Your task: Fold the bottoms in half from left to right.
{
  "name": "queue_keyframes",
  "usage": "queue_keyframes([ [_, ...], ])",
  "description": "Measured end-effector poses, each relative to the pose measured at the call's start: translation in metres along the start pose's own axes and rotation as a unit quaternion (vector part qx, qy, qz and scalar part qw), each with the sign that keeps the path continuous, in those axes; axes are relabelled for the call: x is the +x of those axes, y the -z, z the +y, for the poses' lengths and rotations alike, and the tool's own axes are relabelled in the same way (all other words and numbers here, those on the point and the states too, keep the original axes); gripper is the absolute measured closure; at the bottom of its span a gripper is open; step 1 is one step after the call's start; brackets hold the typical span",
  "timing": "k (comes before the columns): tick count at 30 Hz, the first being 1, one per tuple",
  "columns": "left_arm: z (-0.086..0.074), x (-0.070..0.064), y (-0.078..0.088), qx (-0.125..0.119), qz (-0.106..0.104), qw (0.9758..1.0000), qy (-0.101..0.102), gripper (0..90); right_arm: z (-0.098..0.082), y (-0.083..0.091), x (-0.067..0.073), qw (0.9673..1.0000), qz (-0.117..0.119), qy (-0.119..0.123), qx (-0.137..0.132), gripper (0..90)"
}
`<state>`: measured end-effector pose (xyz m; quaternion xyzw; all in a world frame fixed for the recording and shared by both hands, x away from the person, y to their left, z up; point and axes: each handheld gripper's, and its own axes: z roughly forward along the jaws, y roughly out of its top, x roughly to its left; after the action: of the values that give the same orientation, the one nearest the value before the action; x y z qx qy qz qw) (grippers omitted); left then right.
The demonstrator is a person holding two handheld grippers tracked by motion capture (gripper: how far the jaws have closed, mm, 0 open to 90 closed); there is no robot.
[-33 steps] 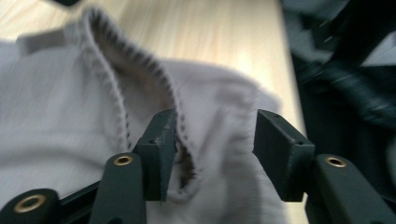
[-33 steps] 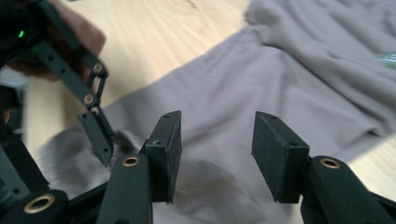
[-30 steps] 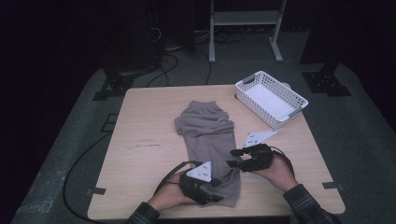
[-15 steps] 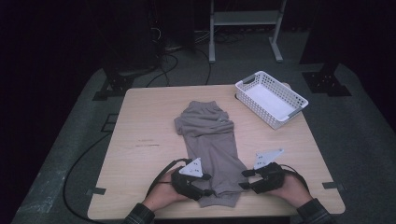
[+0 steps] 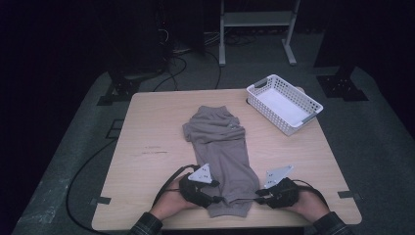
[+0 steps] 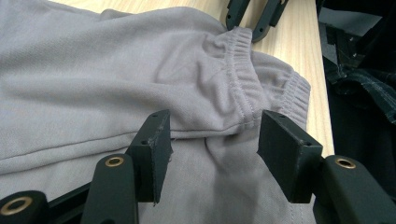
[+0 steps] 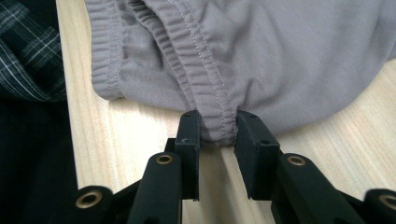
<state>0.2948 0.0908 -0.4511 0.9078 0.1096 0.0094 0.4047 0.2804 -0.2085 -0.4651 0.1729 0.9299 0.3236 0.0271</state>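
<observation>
Shorts (image 5: 222, 152) lie flat on the bench (image 5: 147, 127); right claw (image 7: 218, 128) has just been closing and pinches the waistband (image 7: 205, 70) edge, left claw (image 6: 212, 140) gapes over cloth; it should bite the band before lifting

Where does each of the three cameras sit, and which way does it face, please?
High view: above the person's side, facing forward and down on the table; hands and sleeves show.
Left gripper view: on the left tongs, facing across the grey garment.
Right gripper view: on the right tongs, pinching its elastic hem.
Both gripper views share that garment.
</observation>
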Motion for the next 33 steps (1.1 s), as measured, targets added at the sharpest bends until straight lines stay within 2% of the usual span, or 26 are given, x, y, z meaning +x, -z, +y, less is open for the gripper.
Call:
queue_keyframes([
  [5,0.003,-0.004,-0.005,0.002,-0.005,1.0000,-0.004,41.0,0.001,0.002,-0.002,0.9997,0.011,-0.019,-0.007,71.1],
  [10,0.009,-0.011,-0.016,0.013,-0.008,0.9998,-0.012,39.6,0.004,0.011,-0.005,0.9984,0.021,-0.040,-0.035,71.4],
  [12,0.011,-0.014,-0.022,0.015,-0.013,0.9997,-0.014,39.2,0.005,0.014,-0.006,0.9979,0.022,-0.043,-0.043,71.4],
  [16,0.014,-0.018,-0.031,0.025,-0.012,0.9995,-0.012,39.3,0.007,0.018,-0.006,0.9976,0.019,-0.043,-0.052,71.4],
  [17,0.014,-0.018,-0.033,0.026,-0.011,0.9995,-0.011,41.3,0.008,0.019,-0.006,0.9974,0.019,-0.044,-0.054,71.5],
  [18,0.015,-0.018,-0.033,0.030,-0.008,0.9994,-0.013,47.2,0.008,0.020,-0.006,0.9969,0.021,-0.046,-0.060,71.5],
  [19,0.016,-0.018,-0.034,0.033,0.000,0.9994,-0.010,53.3,0.009,0.022,-0.006,0.9967,0.022,-0.047,-0.063,71.5],
  [21,0.017,-0.017,-0.033,0.037,0.001,0.9993,-0.005,68.9,0.011,0.024,-0.006,0.9964,0.021,-0.046,-0.068,71.5],
  [25,0.020,-0.013,-0.025,0.036,0.000,0.9993,-0.001,72.1,0.014,0.026,-0.004,0.9964,0.022,-0.041,-0.070,71.5],
  [26,0.021,-0.011,-0.020,0.036,0.001,0.9993,-0.006,72.2,0.015,0.026,-0.004,0.9963,0.023,-0.041,-0.071,71.5],
  [30,0.026,0.000,0.012,0.007,0.011,0.9999,0.000,72.0,0.029,0.027,-0.003,0.9962,0.024,-0.030,-0.078,71.5],
  [33,0.024,0.001,0.032,0.003,0.009,1.0000,0.001,72.0,0.044,0.022,0.002,0.9963,0.035,-0.016,-0.077,71.5],
])
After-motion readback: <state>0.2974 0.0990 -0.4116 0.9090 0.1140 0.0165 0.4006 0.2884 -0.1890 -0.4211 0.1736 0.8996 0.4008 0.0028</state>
